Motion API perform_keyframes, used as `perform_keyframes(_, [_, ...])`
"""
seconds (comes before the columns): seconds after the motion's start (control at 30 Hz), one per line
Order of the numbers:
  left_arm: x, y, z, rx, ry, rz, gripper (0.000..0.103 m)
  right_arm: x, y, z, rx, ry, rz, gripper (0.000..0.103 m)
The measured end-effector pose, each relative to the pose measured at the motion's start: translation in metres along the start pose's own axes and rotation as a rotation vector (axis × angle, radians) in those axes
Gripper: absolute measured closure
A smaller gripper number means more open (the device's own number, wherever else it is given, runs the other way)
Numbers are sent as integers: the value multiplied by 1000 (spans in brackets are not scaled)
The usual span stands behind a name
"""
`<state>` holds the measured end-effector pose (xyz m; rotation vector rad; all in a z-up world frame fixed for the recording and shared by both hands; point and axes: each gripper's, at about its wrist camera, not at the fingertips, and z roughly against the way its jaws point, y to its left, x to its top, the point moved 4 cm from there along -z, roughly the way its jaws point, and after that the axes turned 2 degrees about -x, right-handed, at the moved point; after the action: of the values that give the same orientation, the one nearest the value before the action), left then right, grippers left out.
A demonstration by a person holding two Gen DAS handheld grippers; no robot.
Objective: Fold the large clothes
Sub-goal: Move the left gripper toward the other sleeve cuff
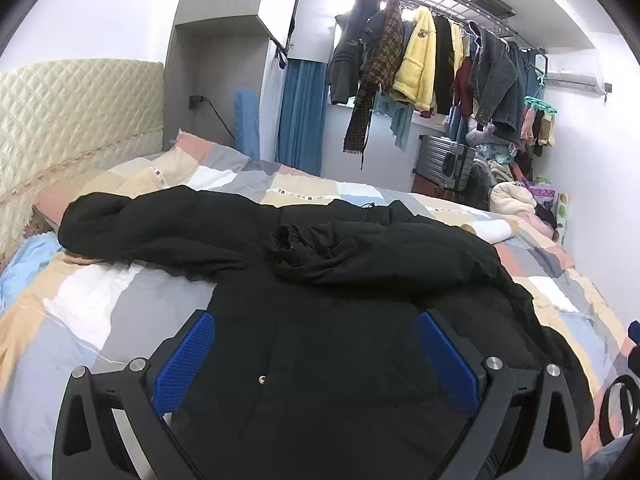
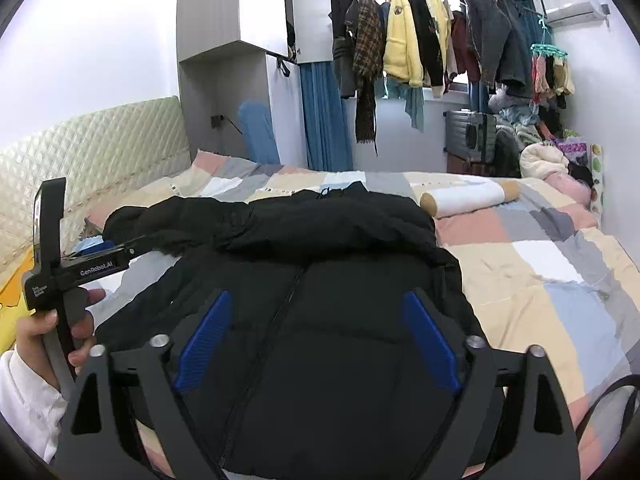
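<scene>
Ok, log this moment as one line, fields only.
stage: mid-fold | black jacket: on bed, one sleeve across chest | left tongs: open | right tongs: open

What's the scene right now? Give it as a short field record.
garment: black jacket, front up, zipper closed
surface: bed, patchwork quilt
sleeves: one folded across the chest, the other stretched out toward the headboard
left gripper: open, above the jacket, nothing held
right gripper: open, above the jacket, nothing held
background: clothes rack, suitcase
</scene>
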<state>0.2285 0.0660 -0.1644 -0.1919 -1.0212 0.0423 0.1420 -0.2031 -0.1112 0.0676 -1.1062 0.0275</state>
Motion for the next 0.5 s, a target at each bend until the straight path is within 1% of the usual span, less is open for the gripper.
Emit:
perform_keyframes(0.03, [0,0,-1,-4,1,-4,0,0,0,-1,5,-4,-2,1])
perform_keyframes(0.13, [13,8,-4,-7,10,6,0,-3,-4,-8,7,0,-15,0])
perform_keyframes(0.23, [34,31,-8,-6,41,69,0,-9,-8,-12,15,14,-31,0])
perform_keyframes(0.27, [44,44,-11,7,56,91,0,-11,-10,-14,13,19,-36,0])
perform_keyframes(0.33, [65,77,-19,63,113,106,1,-13,-12,-16,8,25,-40,0])
perform_keyframes(0.43, [93,140,-26,121,147,175,1,-15,-14,-23,7,47,-55,0])
perform_keyframes(0.47, [100,164,-29,135,152,206,1,-15,-15,-25,4,53,-59,0])
perform_keyframes(0.5, [103,179,-33,139,163,227,1,-16,-15,-27,2,58,-63,0])
